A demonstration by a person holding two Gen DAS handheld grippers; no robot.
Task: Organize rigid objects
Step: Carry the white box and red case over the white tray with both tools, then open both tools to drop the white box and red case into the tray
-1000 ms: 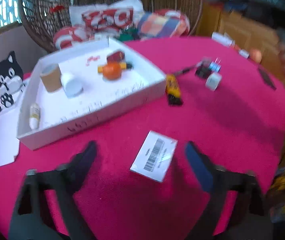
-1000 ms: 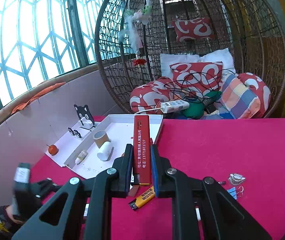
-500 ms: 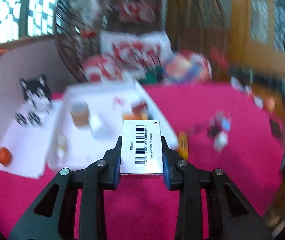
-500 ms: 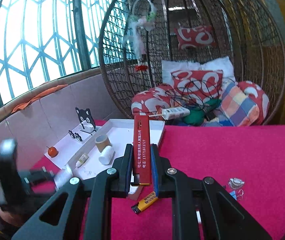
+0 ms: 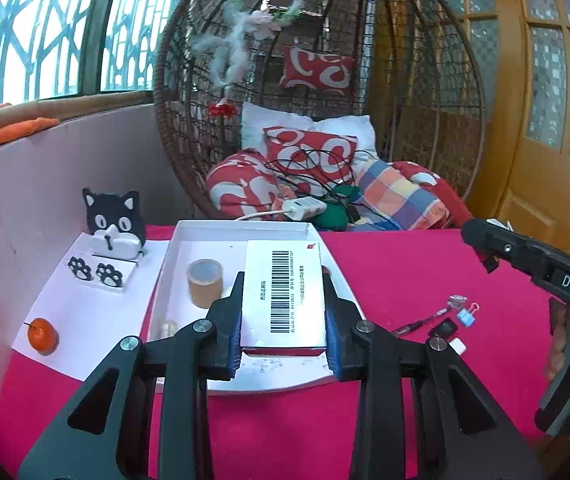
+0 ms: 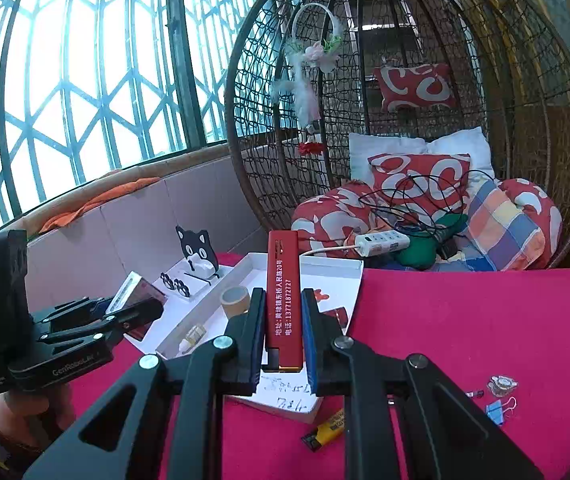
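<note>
Red table [image 5: 425,272]: one tray [image 5: 205,232], two grippers [image 5: 284,330].

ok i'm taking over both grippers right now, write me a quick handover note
Left gripper: fingers shut on the flat white barcoded box, raised in front of the white cardboard tray.
Right gripper: shut on the slim red lighter with white print, held above the tray's near edge.
Done: brown tape roll and small glue bottle are in the tray.
Left: place both held items in the tray, then the yellow lighter, blue binder clip and small bits on the pink tablecloth.
</note>
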